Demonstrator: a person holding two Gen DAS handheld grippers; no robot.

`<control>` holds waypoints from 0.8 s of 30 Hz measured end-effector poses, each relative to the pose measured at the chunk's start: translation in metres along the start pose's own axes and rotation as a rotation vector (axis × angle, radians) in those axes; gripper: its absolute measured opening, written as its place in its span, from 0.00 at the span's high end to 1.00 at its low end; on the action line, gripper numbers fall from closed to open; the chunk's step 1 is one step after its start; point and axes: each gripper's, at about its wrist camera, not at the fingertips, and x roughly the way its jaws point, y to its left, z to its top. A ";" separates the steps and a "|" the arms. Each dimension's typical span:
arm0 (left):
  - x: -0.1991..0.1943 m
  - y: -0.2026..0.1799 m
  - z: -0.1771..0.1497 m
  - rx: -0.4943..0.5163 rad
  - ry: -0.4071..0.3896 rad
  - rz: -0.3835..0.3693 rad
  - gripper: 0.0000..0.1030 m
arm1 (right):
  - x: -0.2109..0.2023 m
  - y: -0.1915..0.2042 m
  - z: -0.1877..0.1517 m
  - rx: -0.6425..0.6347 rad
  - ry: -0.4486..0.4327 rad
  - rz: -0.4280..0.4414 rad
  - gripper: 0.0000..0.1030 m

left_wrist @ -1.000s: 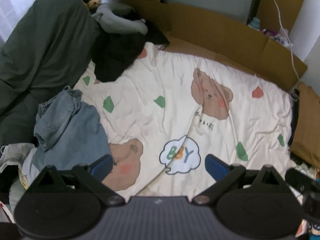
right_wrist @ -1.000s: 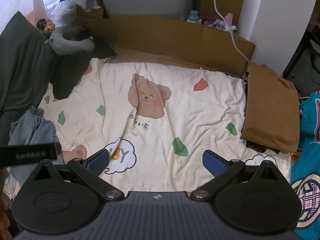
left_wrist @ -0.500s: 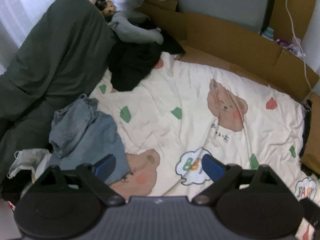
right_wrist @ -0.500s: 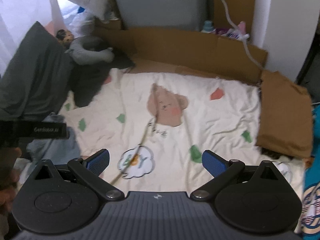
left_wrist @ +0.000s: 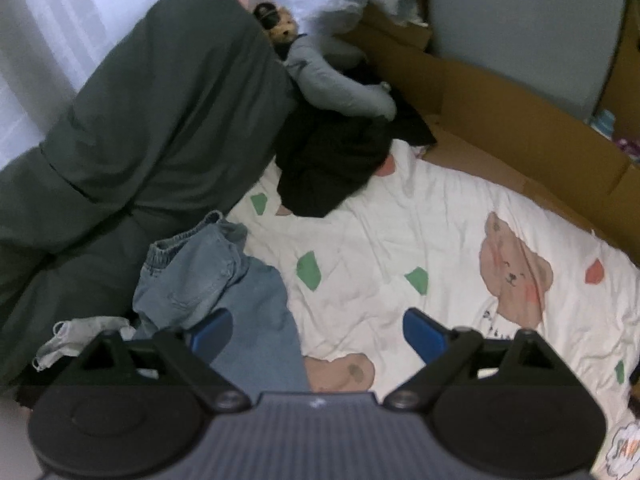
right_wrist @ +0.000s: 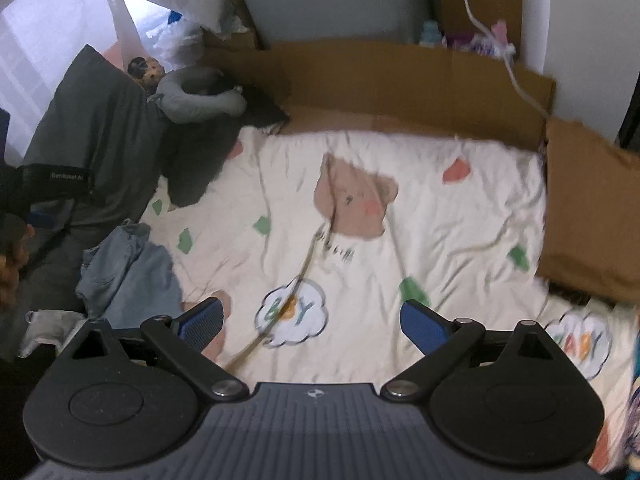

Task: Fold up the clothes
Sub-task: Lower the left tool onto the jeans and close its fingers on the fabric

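A crumpled pair of light blue jeans [left_wrist: 208, 280] lies at the left edge of the cream bear-print bedsheet [left_wrist: 400, 240]; it also shows in the right wrist view [right_wrist: 128, 272]. A black garment [left_wrist: 332, 164] lies heaped at the far left corner. My left gripper [left_wrist: 316, 336] is open and empty, above the jeans' near part. My right gripper [right_wrist: 312, 324] is open and empty, above the sheet's middle, right of the jeans.
A dark green duvet [left_wrist: 140, 140] is piled along the left. A grey neck pillow [left_wrist: 336, 88] and a small plush toy [left_wrist: 276, 26] lie at the back. Cardboard [right_wrist: 400, 76] lines the far side. A brown cushion [right_wrist: 588, 208] sits at the right. A white face mask [left_wrist: 76, 336] lies near the jeans.
Both grippers have swung left toward the jeans. The jeans now sit closer to the left gripper's left finger. Both stay open.
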 end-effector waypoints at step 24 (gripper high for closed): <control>0.170 0.123 -0.006 -0.238 0.189 0.070 0.14 | 0.128 -0.013 0.012 0.117 0.095 0.162 0.17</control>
